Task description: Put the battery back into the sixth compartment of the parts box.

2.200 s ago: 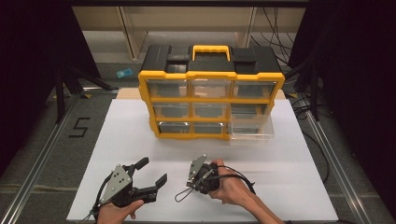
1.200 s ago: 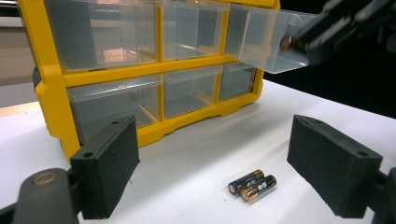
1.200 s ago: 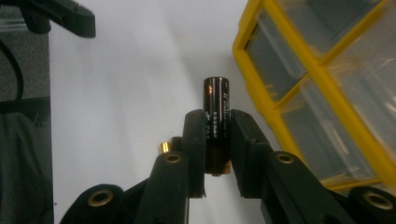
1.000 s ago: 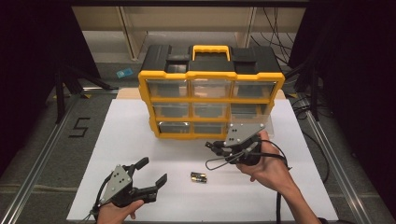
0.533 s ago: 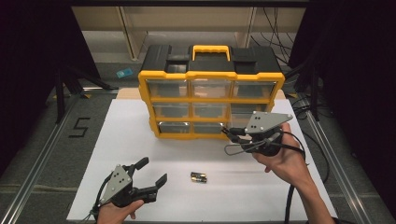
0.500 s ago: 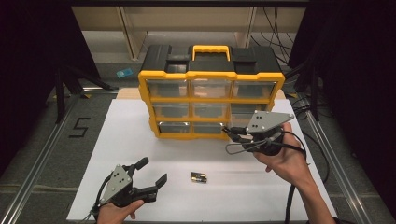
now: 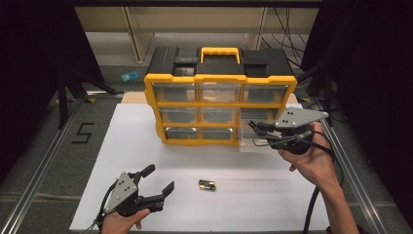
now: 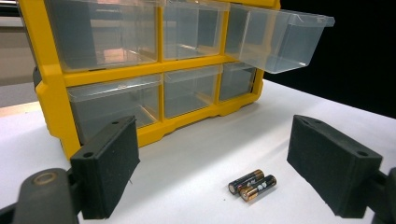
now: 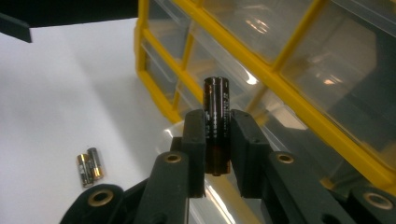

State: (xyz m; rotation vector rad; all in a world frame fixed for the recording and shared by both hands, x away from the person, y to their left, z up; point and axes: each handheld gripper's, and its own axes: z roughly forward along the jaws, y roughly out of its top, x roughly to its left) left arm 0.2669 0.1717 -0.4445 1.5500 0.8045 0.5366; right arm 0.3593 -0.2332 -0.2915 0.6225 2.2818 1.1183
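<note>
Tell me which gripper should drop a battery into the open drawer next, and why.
Right. The right gripper already clamps a battery and is at the pulled-out drawer of the organizer. The left gripper is open, low on the table, near the two loose batteries.

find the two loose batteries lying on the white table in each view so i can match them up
High view: the pair of black and gold batteries lies side by side on the white table, low centre.
Left gripper view: the pair lies low, right of centre, between the open jaws.
Right gripper view: the pair lies at lower left.
Shared landmark: the yellow drawer cabinet with clear plastic drawers, behind the batteries.
</note>
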